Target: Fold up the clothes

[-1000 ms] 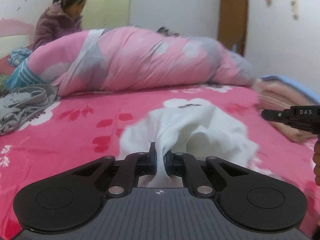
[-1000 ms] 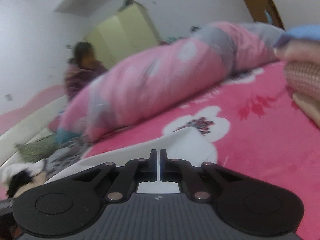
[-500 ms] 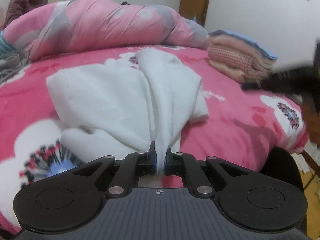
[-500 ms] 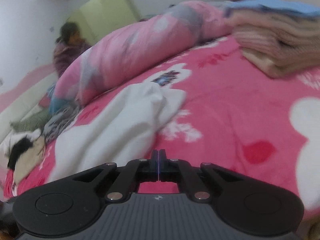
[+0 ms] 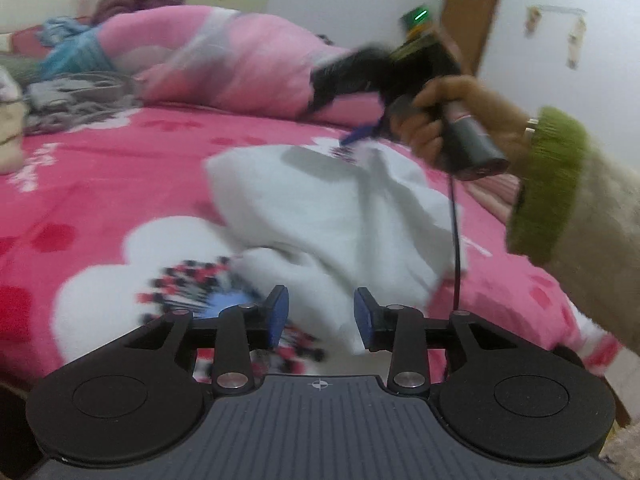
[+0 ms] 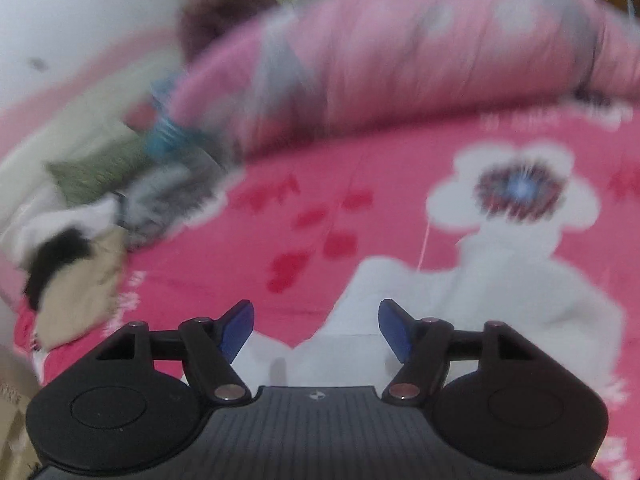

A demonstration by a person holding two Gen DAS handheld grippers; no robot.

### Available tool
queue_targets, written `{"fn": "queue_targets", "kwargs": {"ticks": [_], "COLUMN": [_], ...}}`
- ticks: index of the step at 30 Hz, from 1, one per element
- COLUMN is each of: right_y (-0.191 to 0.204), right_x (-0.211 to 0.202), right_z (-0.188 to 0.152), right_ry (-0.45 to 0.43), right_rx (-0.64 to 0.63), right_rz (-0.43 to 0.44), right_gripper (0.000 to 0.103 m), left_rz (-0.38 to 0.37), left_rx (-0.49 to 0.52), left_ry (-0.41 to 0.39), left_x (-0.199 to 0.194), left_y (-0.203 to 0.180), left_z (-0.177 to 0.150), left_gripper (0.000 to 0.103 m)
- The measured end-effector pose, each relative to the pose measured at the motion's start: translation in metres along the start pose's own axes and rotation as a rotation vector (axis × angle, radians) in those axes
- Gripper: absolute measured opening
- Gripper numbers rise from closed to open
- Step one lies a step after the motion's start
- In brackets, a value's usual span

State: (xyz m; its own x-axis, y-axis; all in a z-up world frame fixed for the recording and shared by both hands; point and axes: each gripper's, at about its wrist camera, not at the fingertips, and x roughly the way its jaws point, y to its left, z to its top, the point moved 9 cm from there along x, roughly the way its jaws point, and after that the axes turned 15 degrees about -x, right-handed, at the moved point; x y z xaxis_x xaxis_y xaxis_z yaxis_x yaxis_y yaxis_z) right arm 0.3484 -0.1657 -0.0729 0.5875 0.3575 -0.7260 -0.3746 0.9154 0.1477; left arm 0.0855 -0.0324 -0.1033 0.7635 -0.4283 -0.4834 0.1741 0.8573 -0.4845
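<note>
Now both grippers are spread apart and hold nothing. Between the fingers of the left gripper (image 5: 320, 316) shows the white garment (image 5: 340, 216), which lies crumpled on the pink bed (image 5: 100, 184) close to its near edge. A hand (image 5: 432, 120) in a green-cuffed sleeve (image 5: 548, 188) carries the right gripper (image 6: 316, 328) above the far side of the garment. A rolled pink quilt (image 5: 224, 64) lies along the bed's far edge, with loose clothes (image 5: 76, 96) at the far left corner.

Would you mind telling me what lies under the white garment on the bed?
The white garment lies crumpled on the pink flowered bedspread, partly covering a white flower print. Whatever else sits beneath its folds is hidden.
</note>
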Motion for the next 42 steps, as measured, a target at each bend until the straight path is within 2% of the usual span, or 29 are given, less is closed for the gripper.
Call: {"fn": "queue_targets", "kwargs": {"ticks": [2, 3, 4, 5, 6, 8, 10, 14, 19, 23, 28, 32, 34, 36, 38, 42], "right_y": [-0.001, -0.002, -0.003, -0.005, -0.006, -0.003, 0.008, 0.028, 0.015, -0.017, -0.079, -0.115, -0.13, -0.138, -0.145, -0.152], "right_x": [0.034, 0.05, 0.066, 0.068, 0.058, 0.027, -0.02, -0.117, -0.213, -0.254, -0.277, -0.278, -0.277, -0.277, -0.274, -0.271], "right_z": [-0.011, -0.018, -0.023, -0.032, -0.036, -0.039, -0.042, -0.065, -0.127, -0.184, -0.261, -0.306, -0.32, -0.328, -0.33, -0.335], "right_ry": [0.1, 0.151, 0.201, 0.205, 0.161, 0.043, -0.085, -0.283, -0.425, -0.477, -0.49, -0.474, -0.474, -0.47, -0.461, -0.472], "right_rx": [-0.022, -0.034, -0.046, -0.04, -0.025, 0.005, 0.02, 0.029, 0.072, 0.174, 0.396, 0.52, 0.562, 0.565, 0.552, 0.534], "right_rz": [-0.036, -0.054, -0.072, -0.09, -0.08, -0.027, 0.057, 0.186, 0.222, 0.143, -0.017, -0.111, -0.147, -0.182, -0.203, -0.17], "right_gripper": [0.069, 0.051, 0.022, 0.013, 0.004, 0.002, 0.002, 0.002, 0.002, 0.002, 0.002, 0.002, 0.002, 0.002, 0.002, 0.004], "left_rz": [0.026, 0.033, 0.037, 0.039, 0.042, 0.048, 0.039, 0.008, -0.053, -0.112, -0.138, -0.157, -0.156, -0.159, -0.169, -0.149], "left_rx": [-0.039, -0.057, -0.068, -0.077, -0.087, -0.107, -0.118, -0.115, -0.068, -0.029, 0.06, 0.132, 0.18, 0.224, 0.236, 0.302], "left_ry": [-0.012, -0.018, -0.028, -0.038, -0.048, -0.068, -0.079, -0.114, -0.16, -0.141, 0.055, 0.213, 0.241, 0.225, 0.175, 0.048], "left_x": [-0.001, -0.002, -0.004, -0.006, -0.009, -0.013, -0.012, -0.005, 0.003, 0.015, 0.044, 0.065, 0.062, 0.052, 0.04, 0.038], "left_y": [0.013, 0.018, 0.022, 0.026, 0.03, 0.037, 0.041, 0.034, 0.008, -0.02, -0.055, -0.081, -0.088, -0.093, -0.098, -0.112], "left_z": [0.007, 0.01, 0.012, 0.014, 0.016, 0.021, 0.028, 0.05, 0.073, 0.078, 0.027, -0.013, -0.028, -0.024, -0.005, 0.044], "left_gripper": [0.037, 0.037, 0.038, 0.039, 0.04, 0.04, 0.041, 0.041, 0.045, 0.051, 0.052, 0.052, 0.052, 0.052, 0.052, 0.053]}}
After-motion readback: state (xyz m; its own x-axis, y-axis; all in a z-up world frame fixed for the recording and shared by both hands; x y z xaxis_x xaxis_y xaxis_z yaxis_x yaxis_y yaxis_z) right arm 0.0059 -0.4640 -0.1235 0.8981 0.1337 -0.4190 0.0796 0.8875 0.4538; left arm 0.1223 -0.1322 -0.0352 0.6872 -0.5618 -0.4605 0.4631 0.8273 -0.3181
